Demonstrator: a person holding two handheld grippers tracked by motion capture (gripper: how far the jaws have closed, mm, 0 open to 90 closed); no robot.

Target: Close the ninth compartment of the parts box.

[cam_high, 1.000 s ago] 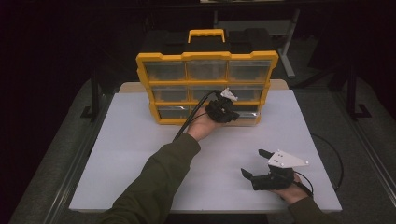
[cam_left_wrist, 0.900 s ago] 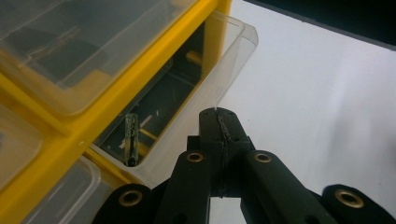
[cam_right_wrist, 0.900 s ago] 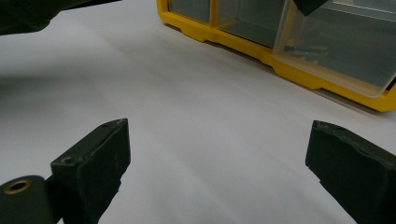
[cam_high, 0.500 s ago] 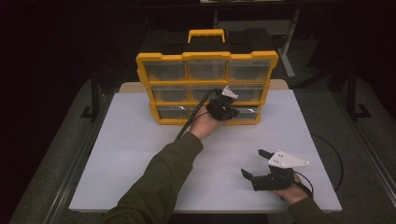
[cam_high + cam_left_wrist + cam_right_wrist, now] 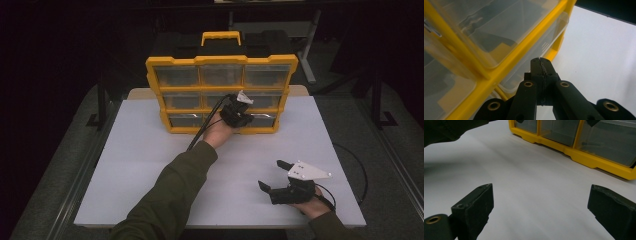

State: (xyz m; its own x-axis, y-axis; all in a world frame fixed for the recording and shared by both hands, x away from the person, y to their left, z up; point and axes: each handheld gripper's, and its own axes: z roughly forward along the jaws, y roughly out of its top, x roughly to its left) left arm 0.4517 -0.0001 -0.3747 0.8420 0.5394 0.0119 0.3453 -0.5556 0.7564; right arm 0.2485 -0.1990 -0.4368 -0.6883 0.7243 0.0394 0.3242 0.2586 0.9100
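Note:
A yellow organiser [image 5: 220,62] with three rows of clear drawers stands upright at the back of the white table [image 5: 150,165]. My left gripper [image 5: 244,119] is shut, its tips against the front of the bottom row, near the bottom right drawer [image 5: 264,120]. In the left gripper view the closed jaws of that gripper [image 5: 541,60] touch the lip of a clear drawer [image 5: 549,37], with nothing visible between them. My right gripper [image 5: 272,174] rests near the table's front right, open, with bare table between its fingers. In the right gripper view it [image 5: 541,190] points toward the organiser [image 5: 599,162].
A yellow carry handle [image 5: 220,37] tops the organiser. Black cables trail from both grippers across the table. A person's green sleeve [image 5: 170,195] reaches from the front edge to the organiser. Dark floor and metal frames surround the table.

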